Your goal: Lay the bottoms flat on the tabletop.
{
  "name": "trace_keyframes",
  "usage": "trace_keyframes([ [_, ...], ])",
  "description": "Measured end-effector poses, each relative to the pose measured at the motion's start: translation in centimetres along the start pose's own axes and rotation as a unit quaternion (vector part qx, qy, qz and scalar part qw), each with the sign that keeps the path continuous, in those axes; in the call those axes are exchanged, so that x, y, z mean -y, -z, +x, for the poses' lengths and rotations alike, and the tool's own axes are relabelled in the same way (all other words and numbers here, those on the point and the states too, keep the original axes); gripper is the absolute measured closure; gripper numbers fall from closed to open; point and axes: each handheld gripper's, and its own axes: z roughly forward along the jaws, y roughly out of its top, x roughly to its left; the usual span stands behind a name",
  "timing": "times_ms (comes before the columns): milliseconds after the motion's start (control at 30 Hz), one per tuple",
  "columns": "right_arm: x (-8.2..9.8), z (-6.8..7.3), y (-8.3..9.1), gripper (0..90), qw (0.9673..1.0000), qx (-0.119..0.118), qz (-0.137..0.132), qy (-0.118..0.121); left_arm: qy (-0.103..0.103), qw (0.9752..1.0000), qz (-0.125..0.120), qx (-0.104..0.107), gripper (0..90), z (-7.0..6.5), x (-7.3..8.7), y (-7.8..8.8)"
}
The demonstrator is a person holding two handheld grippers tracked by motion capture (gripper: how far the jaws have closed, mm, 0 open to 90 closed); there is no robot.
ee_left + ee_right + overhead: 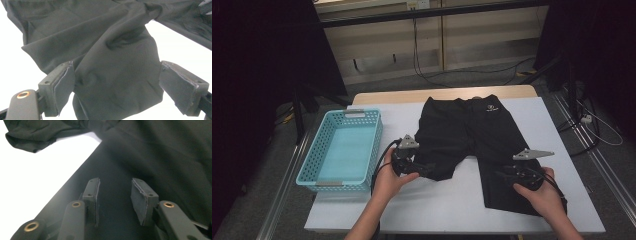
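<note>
Black shorts lie flat on the white table, waistband at the far side. My left gripper points right at the hem of the left leg. In the left gripper view the jaws of this gripper stand wide apart, with the bunched leg end between the pads; the cloth reaches both pads but does not look squeezed. My right gripper hovers over the right leg near its lower end. Its jaws are partly apart above smooth cloth, with nothing between them.
A light blue perforated basket, with nothing in it, stands at the table's left side. The table's front edge runs just past both hands. Beyond the far edge are a dark floor, cables and wooden panels.
</note>
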Motion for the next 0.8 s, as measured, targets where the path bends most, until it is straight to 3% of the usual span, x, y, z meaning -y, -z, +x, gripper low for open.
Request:
trace_keyframes([
  [333, 0.0, 1.6, -0.5, 71.0, 0.9997, -0.019, 0.001, 0.017, -0.001, 1.0, 0.0, 0.002, 13.9, -0.4, 0.1, 0.0],
  [567, 0.1, 3.5, -0.7, 67.1, 0.9983, -0.038, 0.006, 0.043, -0.001, 1.0, -0.002, 0.003, 13.7, -0.4, 0.0, 0.1],
  [700, 0.2, 4.4, -1.2, 62.9, 0.9972, -0.036, 0.015, 0.064, 0.001, 1.0, -0.003, 0.002, 13.7, -0.4, 0.0, 0.1],
  [800, 0.4, 4.6, -1.5, 65.1, 0.9969, -0.031, 0.012, 0.071, 0.002, 1.0, -0.005, 0.0, 13.7, -0.2, 0.0, 0.2],
])
